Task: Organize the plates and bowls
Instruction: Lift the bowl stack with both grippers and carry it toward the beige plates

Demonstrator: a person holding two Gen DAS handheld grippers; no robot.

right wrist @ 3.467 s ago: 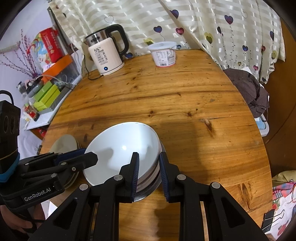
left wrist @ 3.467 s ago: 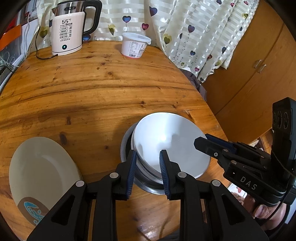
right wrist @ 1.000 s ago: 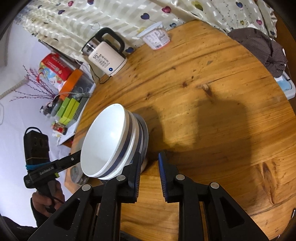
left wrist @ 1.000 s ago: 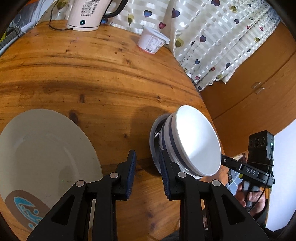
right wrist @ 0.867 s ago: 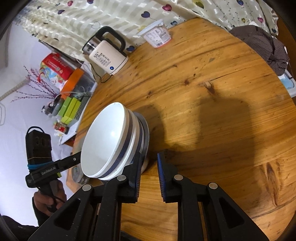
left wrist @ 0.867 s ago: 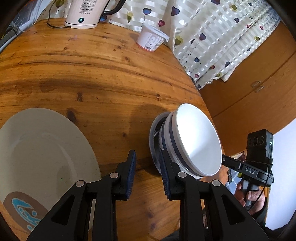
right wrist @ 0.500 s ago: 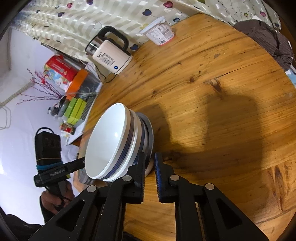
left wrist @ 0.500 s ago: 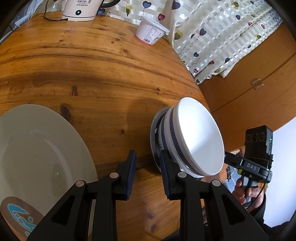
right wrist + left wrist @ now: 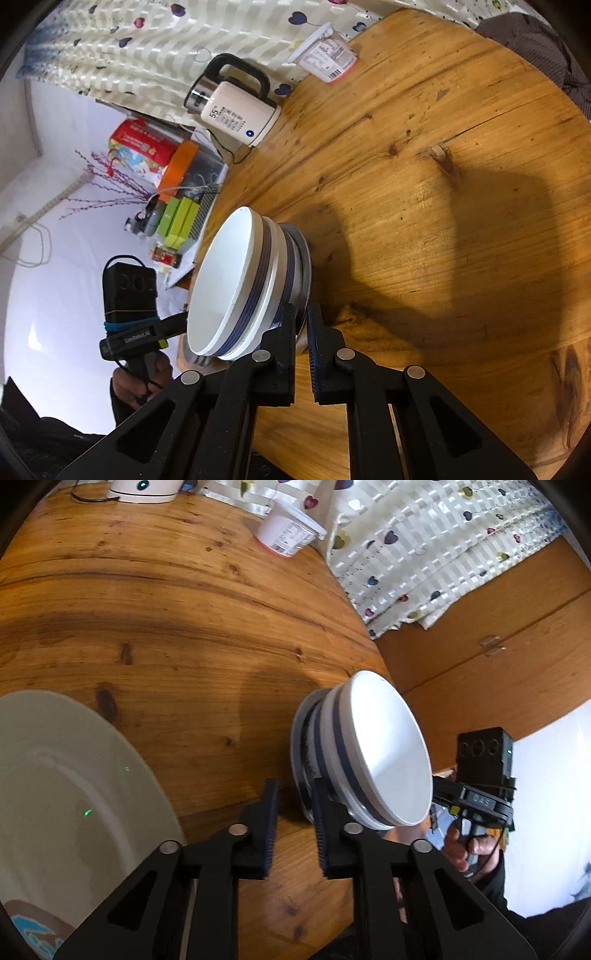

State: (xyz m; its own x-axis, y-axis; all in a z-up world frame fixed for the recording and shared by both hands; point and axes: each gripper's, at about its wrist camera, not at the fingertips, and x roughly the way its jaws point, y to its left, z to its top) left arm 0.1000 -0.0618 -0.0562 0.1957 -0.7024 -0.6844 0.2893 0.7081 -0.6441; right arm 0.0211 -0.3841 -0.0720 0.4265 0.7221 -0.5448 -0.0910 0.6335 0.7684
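A stack of white bowls with blue bands point(image 9: 373, 749) sits in a metal bowl point(image 9: 297, 746) on the round wooden table point(image 9: 184, 627). My left gripper point(image 9: 293, 823) is narrowly open at the metal bowl's near edge, not clamped on it. My right gripper point(image 9: 302, 345) is closed on the rim of the metal bowl point(image 9: 301, 266) under the stack point(image 9: 236, 288). A large white plate point(image 9: 66, 794) with a blue mark lies left of the left gripper.
An electric kettle point(image 9: 236, 110) and a white lidded tub point(image 9: 327, 55) stand at the table's far side by the heart-print curtain point(image 9: 424, 542). A shelf with boxes point(image 9: 166, 184) is beyond the table edge. A wooden cabinet point(image 9: 498, 646) is on the right.
Both views have tilted and drawn nearer to the stack. My right gripper's jaws have narrowed onto the metal bowl's rim. The left gripper keeps the same gap.
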